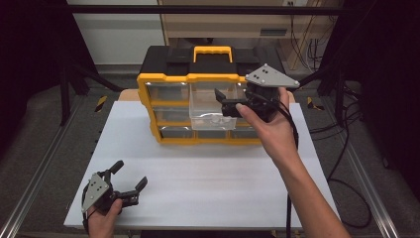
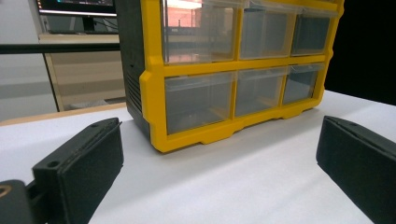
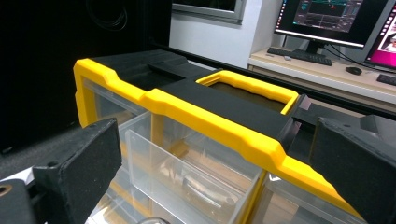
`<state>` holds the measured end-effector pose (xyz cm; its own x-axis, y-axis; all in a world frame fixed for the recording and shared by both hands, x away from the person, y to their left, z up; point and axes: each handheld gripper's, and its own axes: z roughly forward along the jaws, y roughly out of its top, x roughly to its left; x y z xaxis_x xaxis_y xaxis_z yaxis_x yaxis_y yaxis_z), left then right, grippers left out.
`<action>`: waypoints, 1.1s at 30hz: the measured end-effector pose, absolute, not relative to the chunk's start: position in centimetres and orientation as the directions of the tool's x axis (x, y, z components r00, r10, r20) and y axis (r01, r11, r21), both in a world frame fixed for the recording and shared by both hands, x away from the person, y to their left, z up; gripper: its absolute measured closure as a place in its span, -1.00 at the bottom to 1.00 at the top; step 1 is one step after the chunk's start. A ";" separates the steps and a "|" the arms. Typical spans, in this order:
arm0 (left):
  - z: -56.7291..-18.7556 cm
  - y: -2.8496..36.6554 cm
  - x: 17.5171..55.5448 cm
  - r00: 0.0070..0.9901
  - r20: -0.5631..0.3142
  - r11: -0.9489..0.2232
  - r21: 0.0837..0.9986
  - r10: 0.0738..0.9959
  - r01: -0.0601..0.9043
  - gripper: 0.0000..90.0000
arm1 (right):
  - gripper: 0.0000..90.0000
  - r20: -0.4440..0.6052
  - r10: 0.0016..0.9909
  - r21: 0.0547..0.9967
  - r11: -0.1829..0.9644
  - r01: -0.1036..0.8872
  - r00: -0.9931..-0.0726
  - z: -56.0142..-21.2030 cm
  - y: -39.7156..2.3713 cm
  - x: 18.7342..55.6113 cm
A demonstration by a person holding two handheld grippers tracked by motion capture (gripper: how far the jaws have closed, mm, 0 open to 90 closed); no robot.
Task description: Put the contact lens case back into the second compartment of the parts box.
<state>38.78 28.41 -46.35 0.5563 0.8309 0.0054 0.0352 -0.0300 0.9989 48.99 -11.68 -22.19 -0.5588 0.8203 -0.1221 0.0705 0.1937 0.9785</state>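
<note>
Left hand-held gripper (image 1: 130, 181): jaws spread, empty, well in front of the organizer (image 1: 208, 94).
Drawer (image 1: 210, 109): pulled out, top middle.
Right hand-held gripper (image 1: 224, 101): spread beside drawer.
Risk: your tug could pull it free, spilling.

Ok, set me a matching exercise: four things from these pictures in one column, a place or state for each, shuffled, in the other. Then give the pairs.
Things:
1. left gripper
2. right gripper
3. top middle drawer
4. handle

Places or states:
A. pulled out of the organizer, clear
B. yellow, on the organizer's black top
C. low at the table's near left corner, jaws open
D. raised at the pulled-out drawer, jaws open

Pairs: 1-C, 2-D, 3-A, 4-B
</note>
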 end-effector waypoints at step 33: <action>-46.4 28.5 38.7 0.556 0.000 -0.028 0.999 0.831 0.041 -1.00 | -0.92 -0.078 0.864 0.992 0.117 0.048 -0.498 -26.7 -20.9 47.6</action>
